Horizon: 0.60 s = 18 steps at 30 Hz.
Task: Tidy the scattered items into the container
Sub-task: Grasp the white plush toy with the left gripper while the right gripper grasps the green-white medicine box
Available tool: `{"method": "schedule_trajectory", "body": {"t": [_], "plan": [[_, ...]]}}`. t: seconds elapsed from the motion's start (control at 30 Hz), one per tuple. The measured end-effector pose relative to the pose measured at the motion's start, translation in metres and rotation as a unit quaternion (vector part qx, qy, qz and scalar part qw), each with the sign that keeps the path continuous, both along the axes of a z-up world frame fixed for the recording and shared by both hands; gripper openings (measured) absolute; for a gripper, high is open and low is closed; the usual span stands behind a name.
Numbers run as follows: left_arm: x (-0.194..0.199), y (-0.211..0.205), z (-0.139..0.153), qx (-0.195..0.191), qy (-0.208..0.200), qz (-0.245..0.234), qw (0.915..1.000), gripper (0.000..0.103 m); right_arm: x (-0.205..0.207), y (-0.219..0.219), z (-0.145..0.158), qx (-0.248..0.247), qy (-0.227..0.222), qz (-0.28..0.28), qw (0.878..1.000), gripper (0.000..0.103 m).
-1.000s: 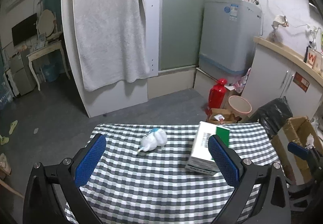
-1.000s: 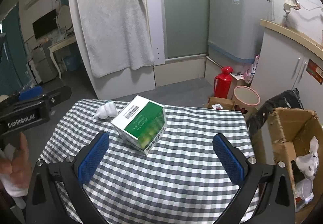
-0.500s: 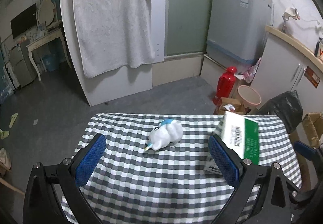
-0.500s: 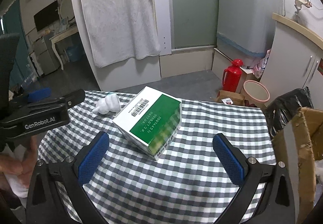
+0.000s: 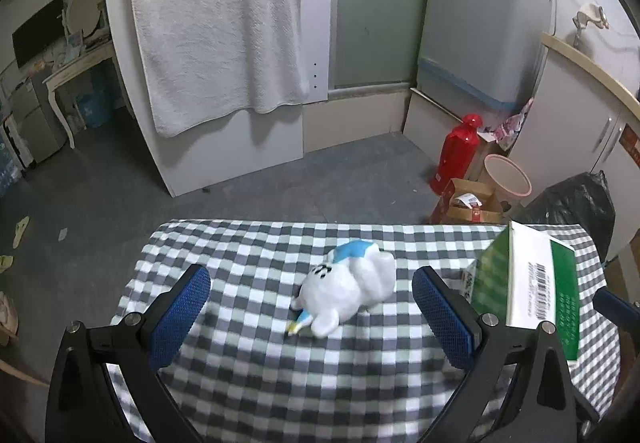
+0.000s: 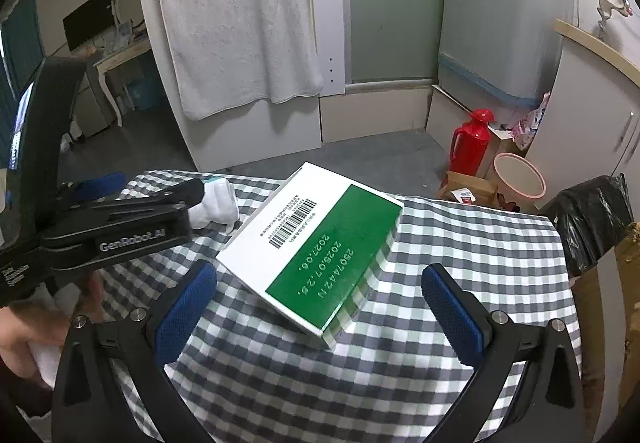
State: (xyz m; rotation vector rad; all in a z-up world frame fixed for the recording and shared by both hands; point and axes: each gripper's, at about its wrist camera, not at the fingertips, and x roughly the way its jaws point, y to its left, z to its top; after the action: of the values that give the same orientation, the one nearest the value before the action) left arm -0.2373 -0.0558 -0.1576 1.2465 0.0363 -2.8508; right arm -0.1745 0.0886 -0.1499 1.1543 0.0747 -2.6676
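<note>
While you've got both hands over the checkered desk (image 5: 248, 375), your left tool (image 5: 310, 313) is spread wide and empty, lined up on the white plush toy (image 5: 348, 289) lying on its side just left of the green-and-white box (image 6: 316, 243). Your right tool (image 6: 320, 307) is wide open too, nothing in it, box right ahead. Cardboard container (image 6: 612, 307) sits off the box's right.

A white plush toy (image 5: 350, 293) with blue trim lies on its side at the centre of the left wrist frame. A green-and-white box (image 6: 316, 247), barcode and printed dates facing up, sits tilted in mid-frame of the right wrist view. A brown cardboard container (image 6: 612, 307) shows at the right edge.
</note>
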Motion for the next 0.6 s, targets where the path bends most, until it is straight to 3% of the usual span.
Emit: {"method": "schedule_trajectory", "body": {"t": [0.6], "plan": [[-0.03,0.001,-0.03,0.001,-0.025,-0.003,0.9997,0.103,-0.016,-0.012,-0.015,-0.012,-0.004,-0.003,1.0,0.103]]}}
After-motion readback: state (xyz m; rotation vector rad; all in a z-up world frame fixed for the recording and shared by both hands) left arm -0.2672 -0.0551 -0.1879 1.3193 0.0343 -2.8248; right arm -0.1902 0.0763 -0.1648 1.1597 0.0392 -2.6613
